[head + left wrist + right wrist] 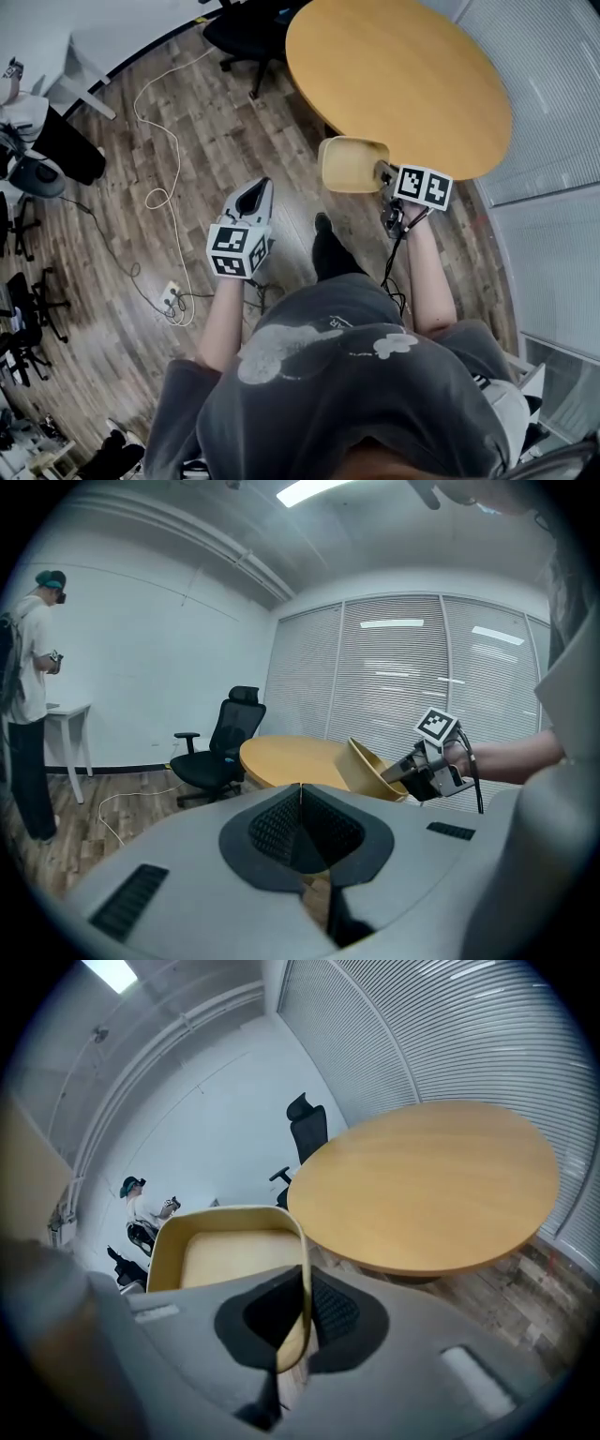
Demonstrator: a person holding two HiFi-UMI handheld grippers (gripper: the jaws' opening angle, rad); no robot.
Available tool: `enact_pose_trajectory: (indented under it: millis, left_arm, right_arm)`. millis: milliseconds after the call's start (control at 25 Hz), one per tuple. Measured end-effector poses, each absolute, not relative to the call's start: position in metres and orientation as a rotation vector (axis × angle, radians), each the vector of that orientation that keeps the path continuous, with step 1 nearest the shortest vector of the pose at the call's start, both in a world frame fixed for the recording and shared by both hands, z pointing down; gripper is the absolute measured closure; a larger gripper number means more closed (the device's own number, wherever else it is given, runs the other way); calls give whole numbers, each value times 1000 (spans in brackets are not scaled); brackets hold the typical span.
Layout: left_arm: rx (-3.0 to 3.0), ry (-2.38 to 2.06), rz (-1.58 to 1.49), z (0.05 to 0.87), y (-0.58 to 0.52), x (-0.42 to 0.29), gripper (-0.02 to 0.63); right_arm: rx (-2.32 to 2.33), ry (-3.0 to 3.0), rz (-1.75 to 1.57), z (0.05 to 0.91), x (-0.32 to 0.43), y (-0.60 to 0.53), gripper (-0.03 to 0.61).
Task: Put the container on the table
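A tan, rounded-square container (352,164) hangs in the air just short of the near edge of the round wooden table (394,75). My right gripper (382,174) is shut on the container's rim; in the right gripper view the thin wall of the container (234,1251) stands between the jaws of that gripper (305,1279), with the table (431,1185) ahead and to the right. My left gripper (255,186) is to the left over the floor, shut and holding nothing. In the left gripper view its jaws (301,794) meet, and the container (370,771) and right gripper (427,766) show beyond.
A black office chair (248,28) stands at the table's far left side. A white cable (159,141) runs over the wooden floor to a power strip (172,295). A blinds-covered glass wall (553,94) runs along the right. A person (33,696) stands far left by a white desk.
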State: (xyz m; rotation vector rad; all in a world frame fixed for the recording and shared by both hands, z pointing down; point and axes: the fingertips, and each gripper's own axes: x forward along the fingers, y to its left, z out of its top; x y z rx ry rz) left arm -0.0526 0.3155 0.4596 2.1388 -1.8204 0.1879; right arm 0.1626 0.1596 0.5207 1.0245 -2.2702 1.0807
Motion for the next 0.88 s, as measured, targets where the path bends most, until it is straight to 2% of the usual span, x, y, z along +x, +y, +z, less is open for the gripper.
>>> enact_pose_trajectory:
  millis: [400, 880]
  left_arm:
    - [2094, -1830, 201, 451, 176, -71, 609]
    - [2041, -1873, 224, 449, 56, -72, 609]
  right_arm:
    - [981, -2249, 1099, 519, 140, 17, 577]
    - [898, -2238, 1146, 536, 137, -98, 577]
